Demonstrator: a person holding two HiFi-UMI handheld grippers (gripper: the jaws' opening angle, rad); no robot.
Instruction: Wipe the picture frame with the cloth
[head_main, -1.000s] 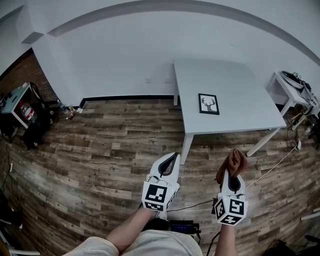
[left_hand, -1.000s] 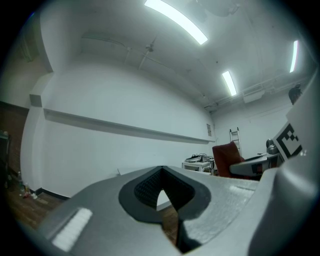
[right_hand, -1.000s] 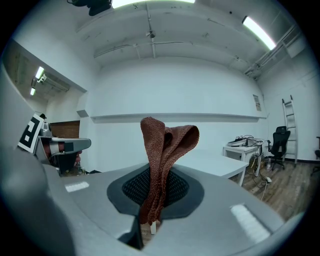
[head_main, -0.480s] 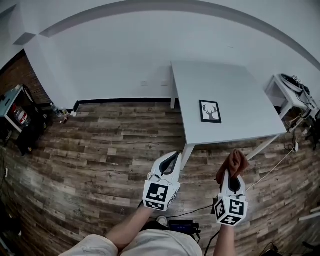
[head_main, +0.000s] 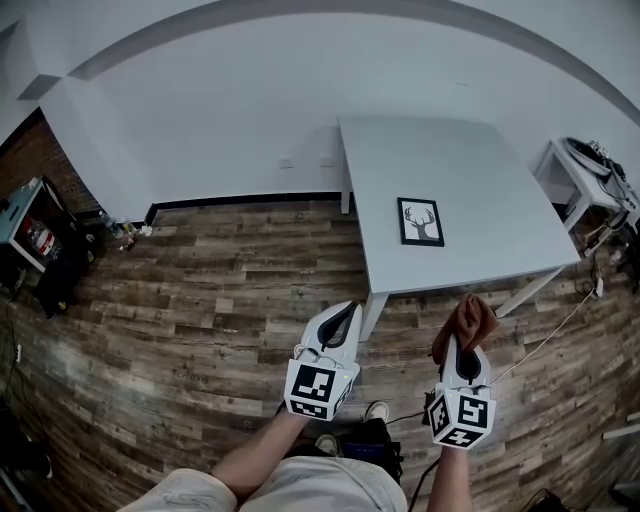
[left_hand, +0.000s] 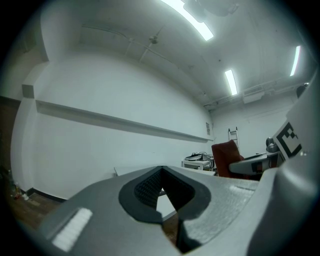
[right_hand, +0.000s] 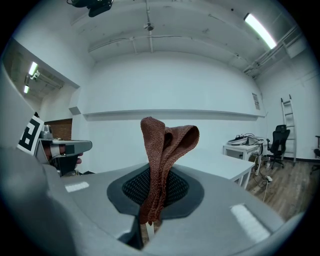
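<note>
The cloth (head_main: 468, 322) is clamped between the jaws of the right gripper (head_main: 462, 352) (folded, sticking upward). The left gripper (head_main: 344, 312) is closed on nothing. The picture frame (head_main: 420, 221) is laid flat on the table (head_main: 455, 160), well apart from both.

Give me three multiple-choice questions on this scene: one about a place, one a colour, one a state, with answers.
1. Where is the picture frame? A on a chair; B flat on the white table; C on a shelf.
2. What colour is the cloth? A blue; B reddish brown; C white.
3. How is the right gripper? A open, empty; B shut on the frame; C shut on the cloth.
Answers: B, it lies on the tabletop; B, seen in both views; C, its jaws pinch the cloth.
</note>
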